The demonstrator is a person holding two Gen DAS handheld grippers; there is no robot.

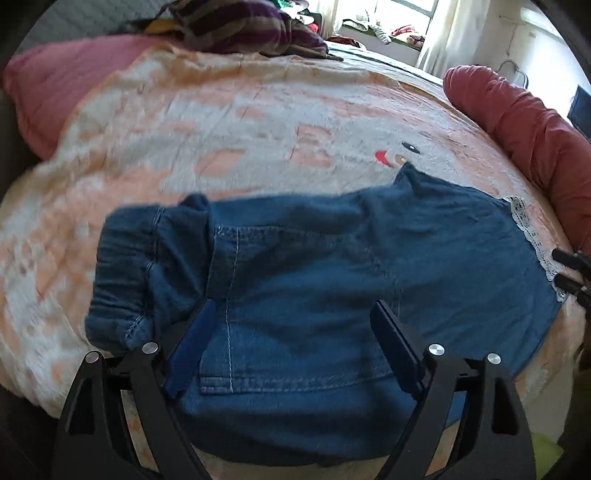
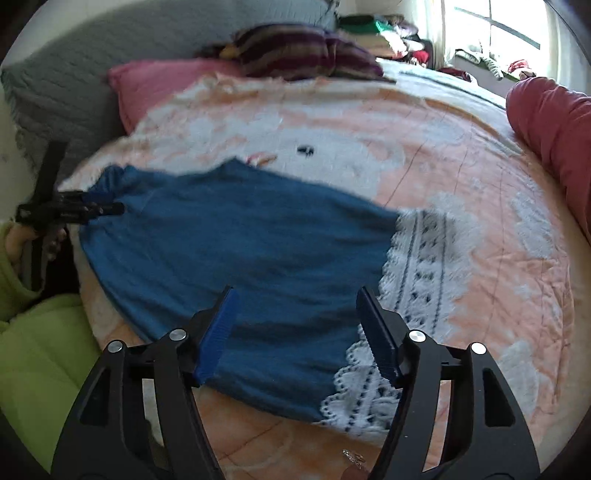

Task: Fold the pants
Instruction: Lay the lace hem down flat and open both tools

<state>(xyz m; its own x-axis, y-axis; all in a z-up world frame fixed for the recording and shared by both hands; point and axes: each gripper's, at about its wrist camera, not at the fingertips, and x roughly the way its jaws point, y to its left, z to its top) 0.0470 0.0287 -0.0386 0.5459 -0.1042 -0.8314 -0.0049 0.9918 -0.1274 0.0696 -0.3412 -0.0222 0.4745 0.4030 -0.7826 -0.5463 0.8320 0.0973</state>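
1. I see blue denim pants (image 1: 295,280) lying flat on a bed, on top of a peach and white blanket (image 1: 221,122).
2. The pants are folded over, and they lie sideways across the near part of the bed.
3. The stretchy waist end (image 1: 122,280) is bunched up on the left side in my left camera.
4. The leg end has a white lace trim (image 2: 413,280). It sits on the right side.
5. My left gripper (image 1: 295,317) has its jaws wide apart. They are above the pants, near a pocket with pale stitching (image 1: 232,295). Nothing is pinched between them.
6. My right gripper (image 2: 295,314) also has its jaws apart, but not quite as wide. They hang over the lace end of the pants and grip nothing.
7. In my right camera I can see the left gripper off to the left, by the waist end. A hand (image 2: 22,240) with a bright green sleeve (image 2: 33,332) holds it.
8. In my left camera the tips of the right gripper poke in at the far right edge, just beside the lace.
9. A pink pillow (image 2: 155,88) lies at the far left of the bed.
10. A striped purple blanket (image 2: 303,51) is heaped behind it.
11. A red rolled cushion (image 1: 517,125) runs along the right side of the bed.
12. A bright window (image 2: 491,26) is at the back, with clothes piled near it.
13. Both pictures are a bit blurry.
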